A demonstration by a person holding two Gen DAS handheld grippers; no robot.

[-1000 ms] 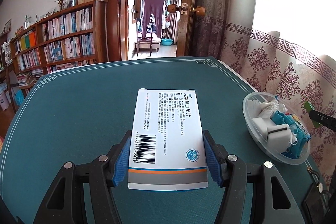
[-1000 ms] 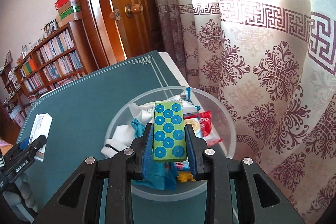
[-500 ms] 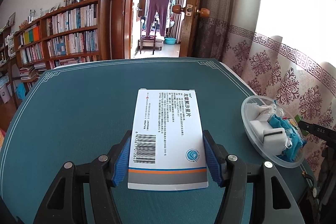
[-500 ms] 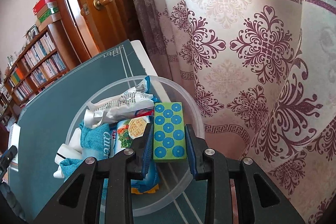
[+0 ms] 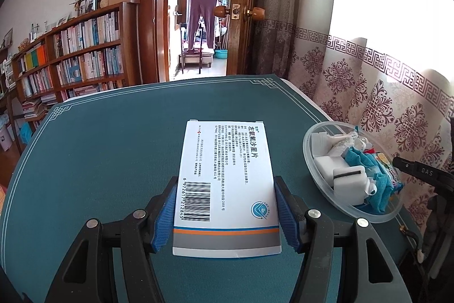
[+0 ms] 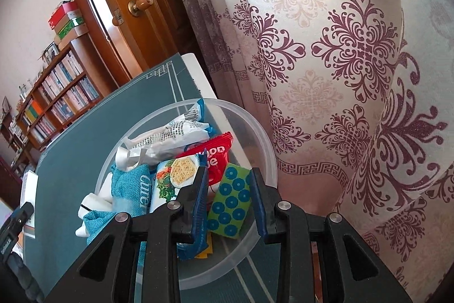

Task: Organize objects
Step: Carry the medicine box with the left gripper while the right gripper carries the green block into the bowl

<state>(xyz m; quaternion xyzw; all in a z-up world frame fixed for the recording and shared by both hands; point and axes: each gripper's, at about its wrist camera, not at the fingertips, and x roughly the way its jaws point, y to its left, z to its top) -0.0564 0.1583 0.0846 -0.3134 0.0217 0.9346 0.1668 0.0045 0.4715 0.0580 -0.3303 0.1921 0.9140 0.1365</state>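
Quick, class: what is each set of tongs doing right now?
Left tongs: closed on the white medicine box.
Right tongs: open, green dotted block released in the clear bowl.

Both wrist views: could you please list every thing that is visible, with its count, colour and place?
medicine box: one, white with grey and orange bands, between the left claw's pads above the table
table: one, dark teal cover with pale border
clear bowl: one, transparent, at the table's curtain-side edge
dotted green block: one, green with blue dots, lying tilted in the bowl
snack packets: several, red, white and blue, in the bowl
teal cloth: one, in the bowl
white blocks: about two, in the bowl
bookshelf: one, brown, by the wall
door: one, brown, open
curtain: cream with purple pattern, behind the bowl
left claw: black, blue pads, shut on the box
right claw: black, blue pads, open over the bowl
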